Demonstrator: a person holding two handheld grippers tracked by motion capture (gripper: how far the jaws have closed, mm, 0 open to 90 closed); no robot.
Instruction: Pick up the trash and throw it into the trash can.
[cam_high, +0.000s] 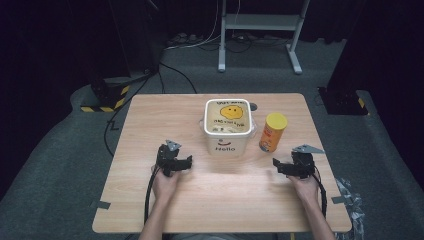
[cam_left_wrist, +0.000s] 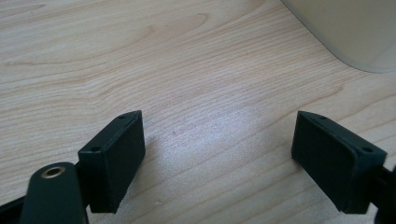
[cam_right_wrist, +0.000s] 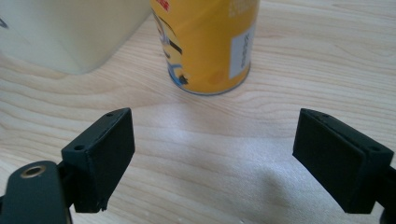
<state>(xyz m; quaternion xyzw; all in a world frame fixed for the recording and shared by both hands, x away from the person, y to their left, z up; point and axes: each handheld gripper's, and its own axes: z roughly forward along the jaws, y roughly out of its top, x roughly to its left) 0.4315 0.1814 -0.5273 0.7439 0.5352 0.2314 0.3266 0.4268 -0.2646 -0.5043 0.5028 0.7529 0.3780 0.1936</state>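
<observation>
A white square tub (cam_high: 227, 126) with a yellow smiley lid and "Hello" on its front stands mid-table. A yellow can (cam_high: 272, 132) stands upright just right of it. My left gripper (cam_high: 181, 163) rests low over the wood, left of the tub, open with nothing between its jaws. In the left gripper view the tub's corner (cam_left_wrist: 355, 32) sits at the upper right, beyond the left gripper (cam_left_wrist: 219, 161). My right gripper (cam_high: 281, 166) is open and holds nothing, near the front right, below the can. In the right gripper view the can (cam_right_wrist: 208, 44) stands ahead of the right gripper (cam_right_wrist: 212, 163), with the tub (cam_right_wrist: 70, 32) at the left.
The wooden table (cam_high: 150, 125) has bare surface all around the two objects. Black cables trail from both grippers over the front edge. Grey carpet, floor cables and a white metal stand (cam_high: 260, 30) lie beyond the far edge.
</observation>
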